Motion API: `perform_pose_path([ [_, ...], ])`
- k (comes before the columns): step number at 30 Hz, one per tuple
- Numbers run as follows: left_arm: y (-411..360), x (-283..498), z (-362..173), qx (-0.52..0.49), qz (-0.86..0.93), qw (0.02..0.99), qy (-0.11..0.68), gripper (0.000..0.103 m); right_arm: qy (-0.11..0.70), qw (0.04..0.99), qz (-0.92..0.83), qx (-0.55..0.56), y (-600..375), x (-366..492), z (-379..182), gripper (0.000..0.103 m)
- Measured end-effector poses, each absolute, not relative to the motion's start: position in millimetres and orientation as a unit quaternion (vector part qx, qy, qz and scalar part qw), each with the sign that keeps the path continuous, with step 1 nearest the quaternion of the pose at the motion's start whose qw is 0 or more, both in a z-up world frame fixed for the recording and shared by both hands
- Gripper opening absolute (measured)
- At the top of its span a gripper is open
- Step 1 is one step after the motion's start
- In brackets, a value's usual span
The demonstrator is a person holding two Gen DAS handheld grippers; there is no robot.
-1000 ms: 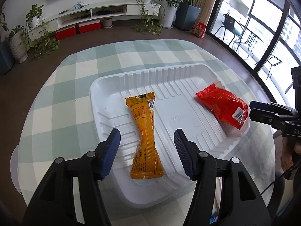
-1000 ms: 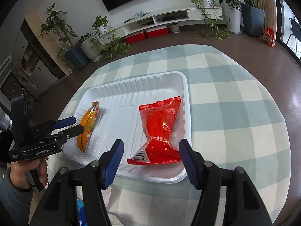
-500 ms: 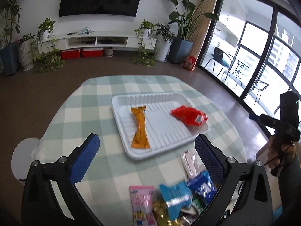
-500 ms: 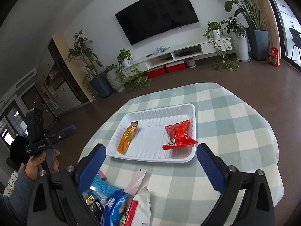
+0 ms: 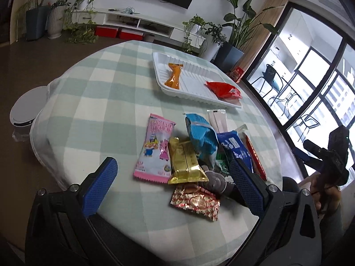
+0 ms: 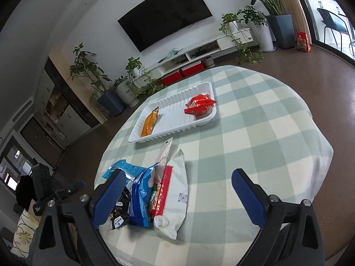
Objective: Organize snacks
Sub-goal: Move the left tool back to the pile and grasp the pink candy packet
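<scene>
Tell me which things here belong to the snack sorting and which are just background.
Job:
white tray
orange packet, red packet, both in the tray
loose snack pile on the tablecloth

Background:
television
potted plants
red boxes

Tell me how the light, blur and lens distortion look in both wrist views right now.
Left wrist view: the windows blow out bright, the snack pile stays sharp, and the fisheye bends the table edge. Right wrist view: soft, even daylight, slight blur on the near packets, dark vignetted corners, and the TV looks curved.
</scene>
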State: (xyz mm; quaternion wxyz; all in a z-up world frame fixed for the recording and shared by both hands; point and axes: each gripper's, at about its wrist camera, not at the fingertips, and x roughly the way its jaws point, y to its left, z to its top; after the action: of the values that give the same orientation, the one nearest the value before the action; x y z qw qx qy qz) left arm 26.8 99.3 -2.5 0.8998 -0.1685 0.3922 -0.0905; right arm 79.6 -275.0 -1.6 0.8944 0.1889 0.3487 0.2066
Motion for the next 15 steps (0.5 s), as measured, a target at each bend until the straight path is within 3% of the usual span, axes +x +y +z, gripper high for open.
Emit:
perform_pose_path([
  [6, 98.9, 21.3, -4.5, -0.15, -0.08, 0.901, 0.399, 0.102, 0.389, 0.872, 0.221, 0.198, -255.3, 66.1, -32.9, 0.094],
  [15, 101.5, 73.9, -9.5, -0.087, -0.058, 0.892, 0.44, 0.102, 0.417, 0.874, 0.2, 0.153, -239.4, 63.0, -47.0, 0.072],
])
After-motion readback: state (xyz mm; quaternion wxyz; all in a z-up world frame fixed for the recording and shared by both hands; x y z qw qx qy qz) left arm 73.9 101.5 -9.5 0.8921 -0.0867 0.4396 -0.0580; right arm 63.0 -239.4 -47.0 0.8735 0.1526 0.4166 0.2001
